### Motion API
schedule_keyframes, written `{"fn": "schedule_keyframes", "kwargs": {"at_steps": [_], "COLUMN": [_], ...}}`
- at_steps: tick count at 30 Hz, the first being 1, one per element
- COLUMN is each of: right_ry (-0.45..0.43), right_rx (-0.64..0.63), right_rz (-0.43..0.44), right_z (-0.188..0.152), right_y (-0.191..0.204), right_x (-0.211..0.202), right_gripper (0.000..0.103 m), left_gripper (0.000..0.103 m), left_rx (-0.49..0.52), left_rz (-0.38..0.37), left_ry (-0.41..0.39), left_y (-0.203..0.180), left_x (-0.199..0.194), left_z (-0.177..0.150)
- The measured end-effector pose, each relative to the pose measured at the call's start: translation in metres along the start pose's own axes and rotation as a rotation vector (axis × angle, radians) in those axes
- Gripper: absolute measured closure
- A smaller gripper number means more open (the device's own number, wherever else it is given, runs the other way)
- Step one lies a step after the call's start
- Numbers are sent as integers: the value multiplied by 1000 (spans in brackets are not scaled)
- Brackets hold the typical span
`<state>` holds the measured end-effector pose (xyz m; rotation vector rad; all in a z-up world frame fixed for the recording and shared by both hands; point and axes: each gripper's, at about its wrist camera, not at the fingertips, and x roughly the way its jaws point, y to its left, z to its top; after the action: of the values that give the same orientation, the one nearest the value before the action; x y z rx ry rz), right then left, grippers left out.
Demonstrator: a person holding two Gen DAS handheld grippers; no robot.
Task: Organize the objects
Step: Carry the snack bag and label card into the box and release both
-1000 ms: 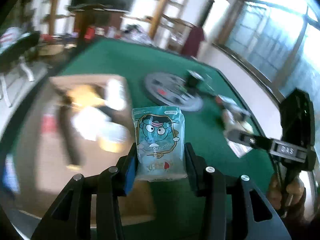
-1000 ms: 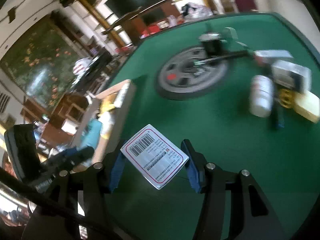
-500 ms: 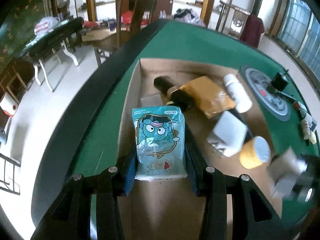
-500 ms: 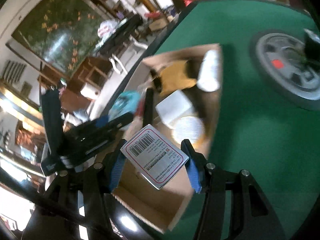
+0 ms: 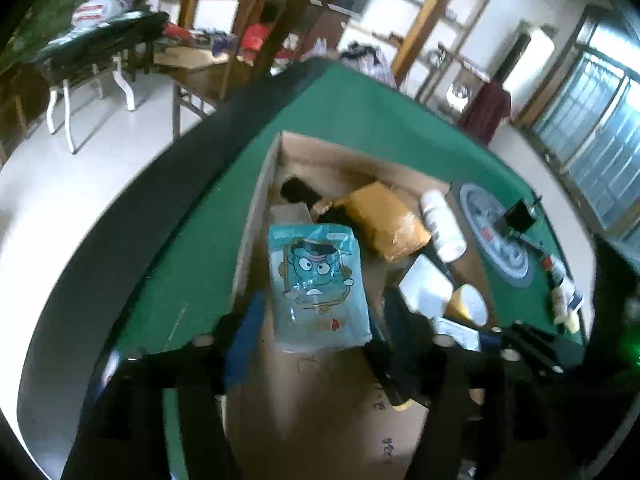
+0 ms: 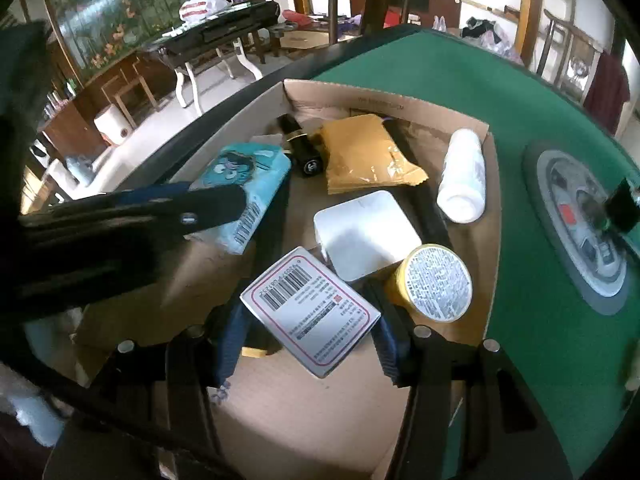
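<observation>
An open cardboard box (image 5: 276, 156) (image 6: 384, 98) stands on the green table. My left gripper (image 5: 316, 332) hangs over the box's left side with its jaws wider than the teal cartoon snack packet (image 5: 318, 284), which also shows in the right wrist view (image 6: 244, 184). I cannot tell if the packet rests on the box floor. My right gripper (image 6: 310, 340) is shut on a white barcode-labelled box (image 6: 310, 310) held over the cardboard box's near part.
Inside the box lie a yellow padded envelope (image 6: 366, 152), a black lipstick (image 6: 302, 146), a white bottle (image 6: 462, 178), a white square block (image 6: 366, 234) and a yellow tub (image 6: 438, 282). A grey disc (image 6: 580, 224) and small items (image 5: 564, 296) lie on the table's right.
Both grippers swung from the table's right side to over the cardboard box. The left jaws have spread apart from the teal packet. The right gripper still holds the white box.
</observation>
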<state>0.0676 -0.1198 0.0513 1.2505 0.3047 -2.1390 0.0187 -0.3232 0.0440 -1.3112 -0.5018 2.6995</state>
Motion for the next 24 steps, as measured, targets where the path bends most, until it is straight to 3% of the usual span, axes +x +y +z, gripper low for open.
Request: {"fn": "schedule_keyframes", "kwargs": {"at_steps": [5,12,24], "right_ry": [-19,-179,-306], "right_rx": [29,123,269], "right_rz": [37,138,178], "right_z": [0,-5,-14], "right_y": [-5,-25,-72], "right_x": [-12,-54,-124], "right_gripper": [49,42,41], "left_gripper": [41,39,39], "left_rx": [-76,-181,-116], "left_rz": [-44,-70,-143], "left_ry": [-114,-210,-242], "left_y": [7,12,-45], "left_x": [-32,-60,-117], "left_z": [-6,-22,-38]}}
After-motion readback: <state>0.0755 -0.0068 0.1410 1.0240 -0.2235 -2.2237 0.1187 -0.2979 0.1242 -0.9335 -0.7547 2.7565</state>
